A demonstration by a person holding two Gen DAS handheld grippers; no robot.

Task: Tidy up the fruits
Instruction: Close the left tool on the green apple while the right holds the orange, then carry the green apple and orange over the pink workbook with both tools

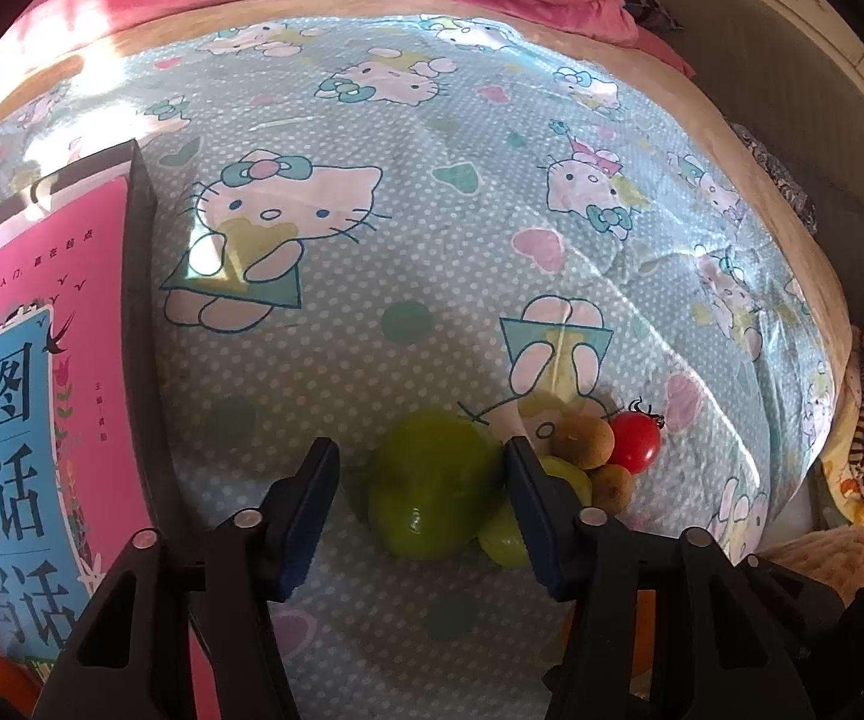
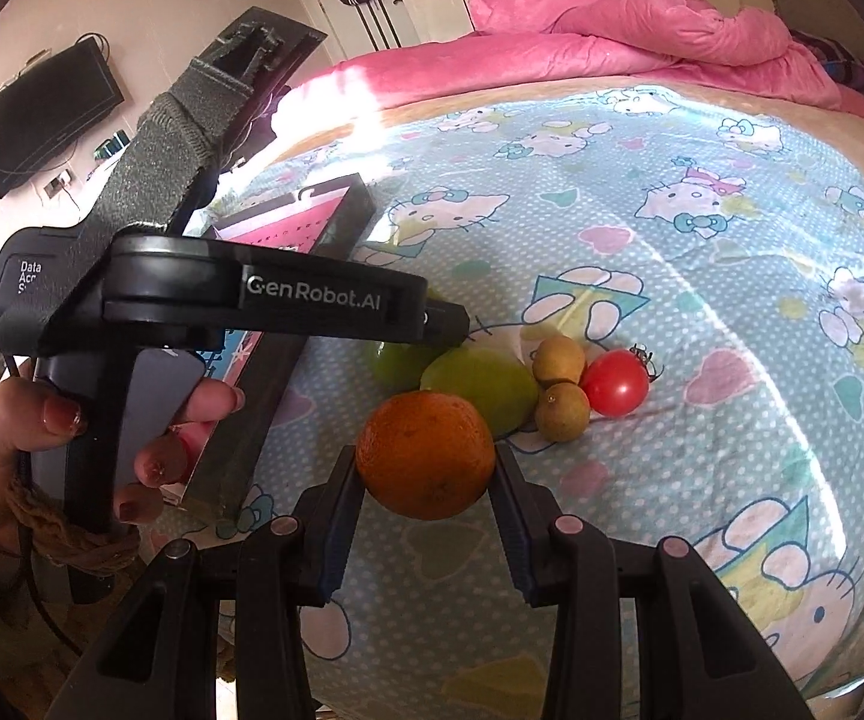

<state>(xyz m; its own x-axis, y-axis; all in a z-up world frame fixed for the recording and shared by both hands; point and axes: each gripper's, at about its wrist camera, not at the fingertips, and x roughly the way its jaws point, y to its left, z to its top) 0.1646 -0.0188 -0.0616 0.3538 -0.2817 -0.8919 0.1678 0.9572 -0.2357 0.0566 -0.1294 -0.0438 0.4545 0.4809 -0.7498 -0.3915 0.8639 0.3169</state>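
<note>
Fruits lie clustered on the bed's cartoon-print sheet (image 2: 702, 312): a big green fruit (image 1: 432, 498), a smaller green one (image 2: 480, 387), two small brown ones (image 2: 561, 411) and a red tomato (image 2: 615, 383). Our right tool (image 2: 429, 468) points steeply down, clamped on an orange (image 2: 426, 456) held just above the sheet. Our left tool (image 1: 420, 498) tilts down over the big green fruit, fingers (image 1: 306, 510) apart on either side, not pressing. Our left hand (image 2: 42, 456) wraps its handle beside a pink book (image 1: 24, 396).
</note>
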